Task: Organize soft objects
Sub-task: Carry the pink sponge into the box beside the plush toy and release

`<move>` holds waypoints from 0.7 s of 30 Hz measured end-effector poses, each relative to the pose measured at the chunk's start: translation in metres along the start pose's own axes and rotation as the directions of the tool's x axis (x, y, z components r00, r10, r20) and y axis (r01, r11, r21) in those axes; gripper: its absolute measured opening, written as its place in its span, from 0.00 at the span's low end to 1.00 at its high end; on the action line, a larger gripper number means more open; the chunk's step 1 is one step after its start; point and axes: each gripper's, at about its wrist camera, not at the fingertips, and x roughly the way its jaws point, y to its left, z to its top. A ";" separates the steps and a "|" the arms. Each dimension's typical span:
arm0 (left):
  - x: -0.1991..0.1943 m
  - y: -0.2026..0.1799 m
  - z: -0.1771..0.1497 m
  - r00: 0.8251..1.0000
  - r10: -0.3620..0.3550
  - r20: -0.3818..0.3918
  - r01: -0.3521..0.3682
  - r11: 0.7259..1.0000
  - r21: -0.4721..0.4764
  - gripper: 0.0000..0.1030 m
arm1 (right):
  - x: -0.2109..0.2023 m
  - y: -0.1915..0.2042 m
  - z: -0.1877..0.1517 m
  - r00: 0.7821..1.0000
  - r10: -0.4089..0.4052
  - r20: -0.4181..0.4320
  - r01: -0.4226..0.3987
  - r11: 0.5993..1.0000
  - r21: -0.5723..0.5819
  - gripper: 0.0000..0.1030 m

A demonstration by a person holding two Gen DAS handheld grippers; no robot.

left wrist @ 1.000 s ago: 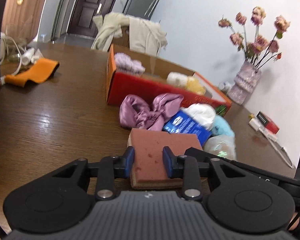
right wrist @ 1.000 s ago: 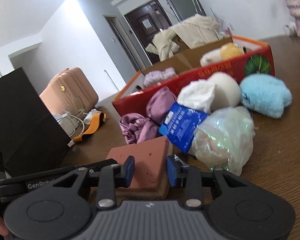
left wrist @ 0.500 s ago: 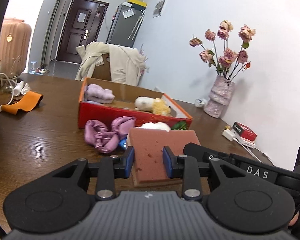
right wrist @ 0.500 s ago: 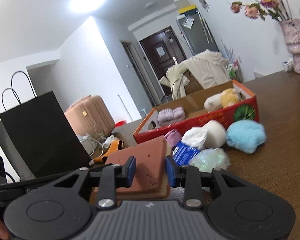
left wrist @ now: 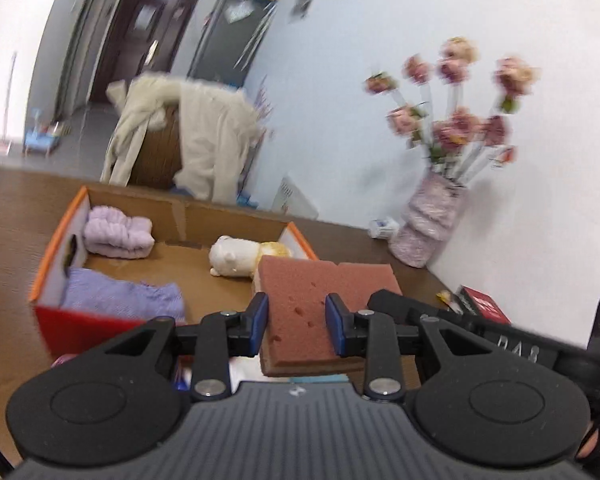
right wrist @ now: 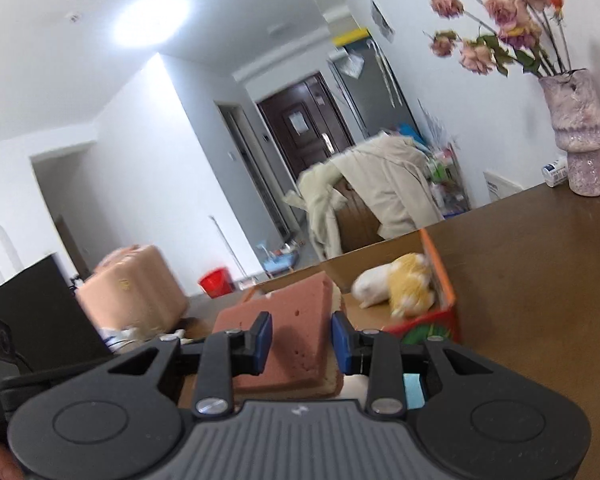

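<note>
A reddish-brown sponge (left wrist: pixel 324 288) with a tan underside hangs in the air, held flat from two sides. My left gripper (left wrist: pixel 296 320) is shut on its near edge. My right gripper (right wrist: pixel 302 342) is shut on another edge of the same sponge (right wrist: pixel 296 312). The sponge hovers over the front right part of the open red cardboard box (left wrist: pixel 58 240). Inside the box lie a lilac rolled towel (left wrist: pixel 118 232), a purple knit cloth (left wrist: pixel 120 294) and a white and yellow plush toy (left wrist: pixel 240 258). The right wrist view shows the box's orange rim (right wrist: pixel 440 276) and the plush toy (right wrist: pixel 400 284).
A pink vase of dried roses (left wrist: pixel 428 220) stands at the table's far right by the wall. A small red and black box (left wrist: pixel 484 306) lies near the right edge. A chair draped with a beige coat (left wrist: pixel 188 136) stands behind the box. A black bag (right wrist: pixel 32 320) stands left.
Both grippers have lifted the sponge off the table and carried it forward over the box. The pile of soft things in front of the box has dropped out of sight below.
</note>
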 end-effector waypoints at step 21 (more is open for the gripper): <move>0.156 0.046 -0.006 0.967 0.026 -0.252 -0.044 0.997 -0.065 0.31 | 0.160 -0.077 0.038 0.923 -0.182 -0.338 0.190 0.982 -0.009 0.38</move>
